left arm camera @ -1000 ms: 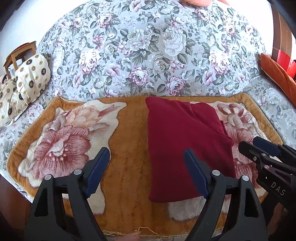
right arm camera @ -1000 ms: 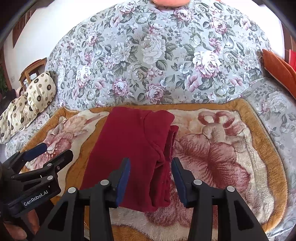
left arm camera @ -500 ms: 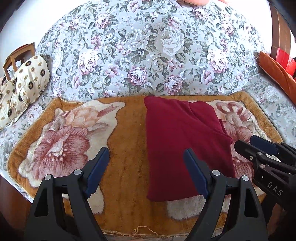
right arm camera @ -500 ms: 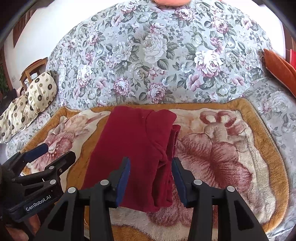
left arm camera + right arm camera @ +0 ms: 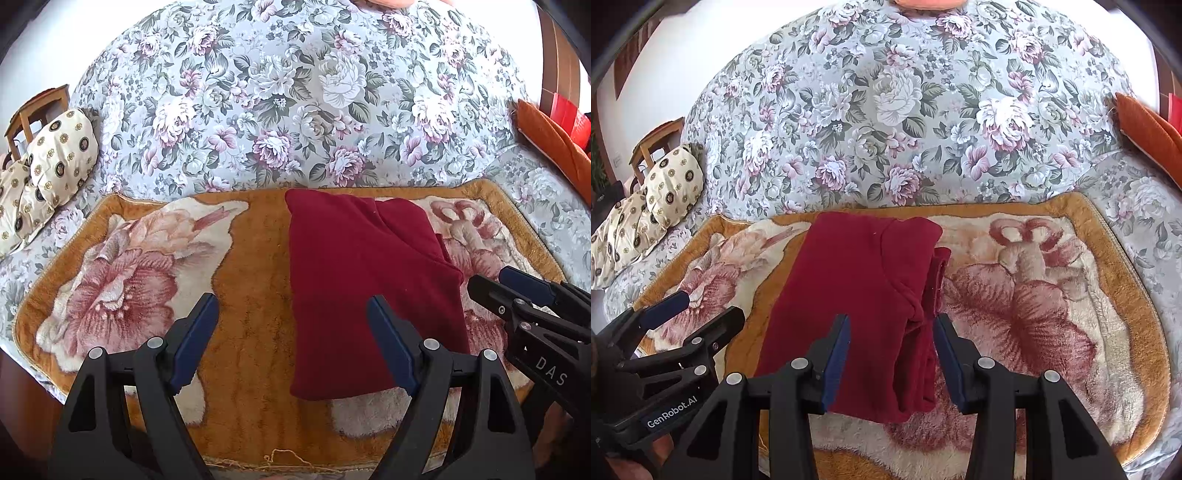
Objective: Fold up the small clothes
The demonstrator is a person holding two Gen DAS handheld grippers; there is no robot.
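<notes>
Big floral-print sofa [image 5: 295, 103] fills the back, with a fuzzy orange-bordered rose blanket [image 5: 255, 280] spread over the seat. The folded dark red garment [image 5: 354, 288] lies flat on that blanket, a bit right of center. Spotted cream cushions [image 5: 55, 158] sit far left, an orange cushion [image 5: 550, 140] far right. Left gripper [image 5: 291, 332] hangs over the near blanket edge, fingers wide apart, nothing in them. Right gripper [image 5: 890, 354] has fingers apart over the garment's near end, not pinching it. Readable labels: "GenRobot.AI" and "DAS".
</notes>
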